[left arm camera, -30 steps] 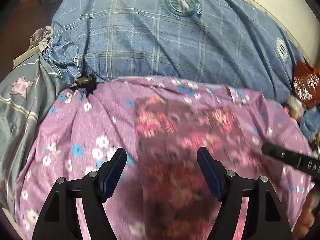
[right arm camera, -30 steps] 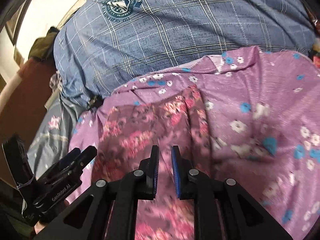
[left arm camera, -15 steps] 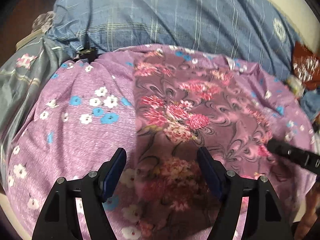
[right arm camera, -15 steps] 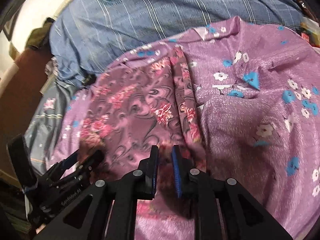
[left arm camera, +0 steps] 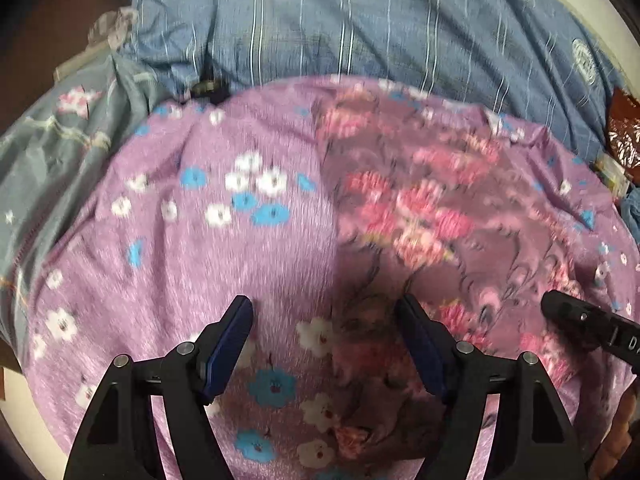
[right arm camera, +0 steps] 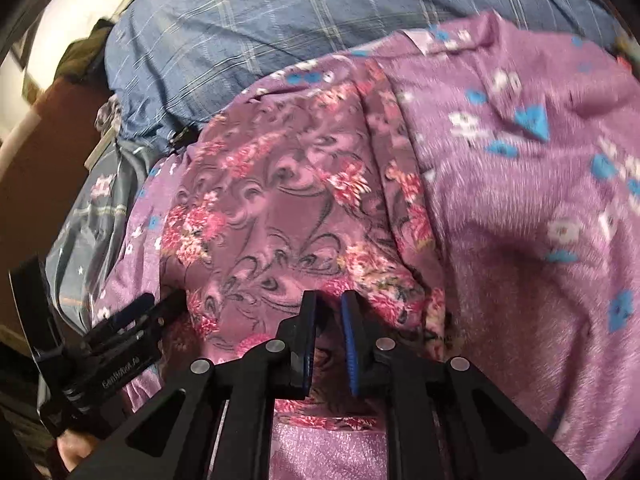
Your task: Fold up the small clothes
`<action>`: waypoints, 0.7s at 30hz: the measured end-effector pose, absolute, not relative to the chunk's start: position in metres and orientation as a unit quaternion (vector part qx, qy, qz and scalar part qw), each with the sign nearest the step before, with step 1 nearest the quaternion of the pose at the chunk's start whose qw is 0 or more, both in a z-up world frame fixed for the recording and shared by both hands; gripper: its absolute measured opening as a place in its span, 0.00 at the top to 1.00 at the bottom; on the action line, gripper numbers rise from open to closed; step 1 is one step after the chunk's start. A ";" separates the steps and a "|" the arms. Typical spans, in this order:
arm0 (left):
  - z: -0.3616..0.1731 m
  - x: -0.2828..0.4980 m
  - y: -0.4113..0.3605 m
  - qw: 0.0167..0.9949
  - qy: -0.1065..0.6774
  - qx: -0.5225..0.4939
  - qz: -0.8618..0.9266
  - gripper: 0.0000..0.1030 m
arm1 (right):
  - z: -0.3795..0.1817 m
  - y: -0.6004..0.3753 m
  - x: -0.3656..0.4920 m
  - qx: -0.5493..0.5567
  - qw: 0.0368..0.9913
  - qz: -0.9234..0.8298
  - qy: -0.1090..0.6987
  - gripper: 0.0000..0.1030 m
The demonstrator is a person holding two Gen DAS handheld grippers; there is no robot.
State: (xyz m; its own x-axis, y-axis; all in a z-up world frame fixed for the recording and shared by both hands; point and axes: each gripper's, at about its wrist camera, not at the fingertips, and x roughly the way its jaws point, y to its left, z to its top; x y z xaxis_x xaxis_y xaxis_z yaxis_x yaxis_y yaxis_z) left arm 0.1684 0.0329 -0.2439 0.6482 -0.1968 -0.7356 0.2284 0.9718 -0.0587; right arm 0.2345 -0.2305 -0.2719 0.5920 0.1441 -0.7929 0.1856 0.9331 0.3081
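The right tool (right arm camera: pixel 328 312) is clamped on the near edge of the floral garment (right arm camera: pixel 280 216) lying on the purple sheet (right arm camera: pixel 520 200); the left tool (left arm camera: pixel 326 320) hovers with fingers apart.

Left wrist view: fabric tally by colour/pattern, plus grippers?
Purple fabrics: 2, lilac daisy-print sheet, mauve rose-print garment
Blue fabrics: 1, plaid quilt
Grey fabrics: 1, star-print cloth
Grippers: 2, left gripper, right gripper
Total: 6
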 end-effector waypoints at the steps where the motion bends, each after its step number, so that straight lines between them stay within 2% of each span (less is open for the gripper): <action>1: -0.240 0.167 0.032 0.912 0.393 0.020 -0.117 0.31 | -0.271 -0.229 0.233 0.175 0.876 -0.020 0.449 0.86; 6: -0.220 0.151 0.031 0.934 0.333 0.016 -0.128 0.29 | -0.254 -0.217 0.226 0.119 0.900 -0.052 0.416 0.83; 10: -0.211 0.135 0.028 0.951 0.284 0.034 -0.116 0.28 | -0.239 -0.210 0.224 0.079 0.916 -0.080 0.385 0.65; 12: -0.209 0.128 0.023 0.958 0.262 0.053 -0.101 0.23 | -0.236 -0.207 0.224 0.057 0.920 -0.095 0.375 0.64; 21: -0.210 0.125 0.013 0.964 0.247 0.057 -0.076 0.21 | -0.224 -0.214 0.217 0.029 0.923 -0.134 0.358 0.64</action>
State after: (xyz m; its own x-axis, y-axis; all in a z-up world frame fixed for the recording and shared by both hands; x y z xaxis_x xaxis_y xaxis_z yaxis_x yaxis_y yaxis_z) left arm 0.1250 0.0133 -0.2104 0.8668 -0.1187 -0.4843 0.1747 0.9820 0.0719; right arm 0.2166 -0.2137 -0.2239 0.7074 -0.2272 -0.6693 0.2693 0.9621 -0.0420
